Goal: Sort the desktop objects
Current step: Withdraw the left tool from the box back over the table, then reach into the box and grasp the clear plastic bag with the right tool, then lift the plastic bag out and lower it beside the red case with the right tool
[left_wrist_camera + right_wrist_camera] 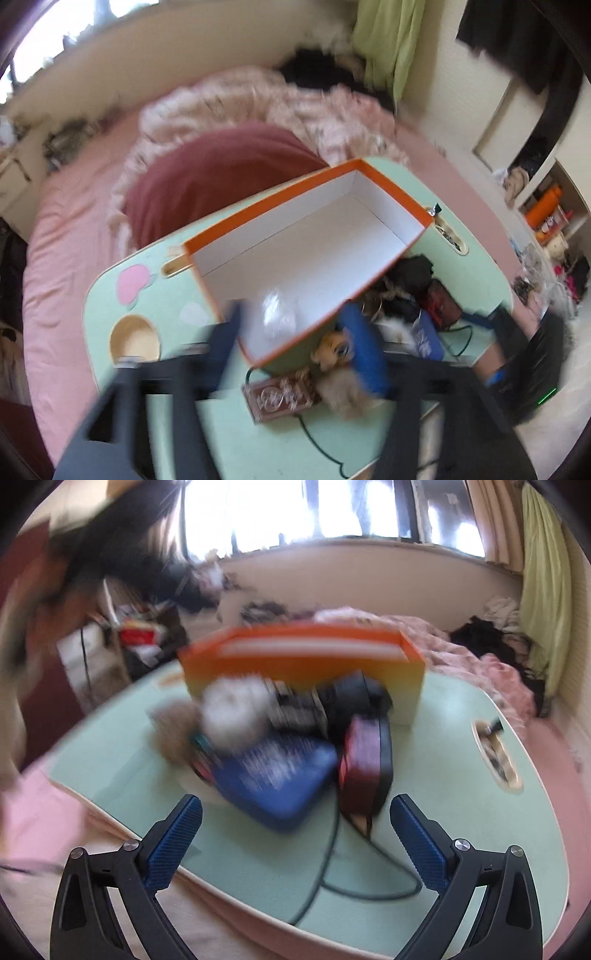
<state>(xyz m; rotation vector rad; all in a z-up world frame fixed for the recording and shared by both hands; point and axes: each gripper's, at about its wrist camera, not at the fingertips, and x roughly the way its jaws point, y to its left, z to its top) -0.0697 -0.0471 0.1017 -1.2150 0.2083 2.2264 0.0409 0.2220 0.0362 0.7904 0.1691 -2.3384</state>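
Note:
An orange box [295, 236] with a white inside stands on the pale green table [110, 295]. A crumpled clear wrapper [277, 317] lies in its near end. My left gripper [295, 332] hovers over that end, blurred, open, with nothing gripped. Beside the box lies a pile: a doll's head [332, 350], a patterned brown case [277, 398], a blue pouch [280, 775], a red and black pouch [365, 771], a white pom-pom [236, 709] and a tan pom-pom [177, 731]. My right gripper [295, 812] is open just short of the blue pouch.
A black cable [332, 871] trails from the pile across the table's front. The table has a round cup recess [135, 338] and a slot [496, 753] holding small items. A pink bed [74, 221] with a maroon cushion [221, 173] surrounds it.

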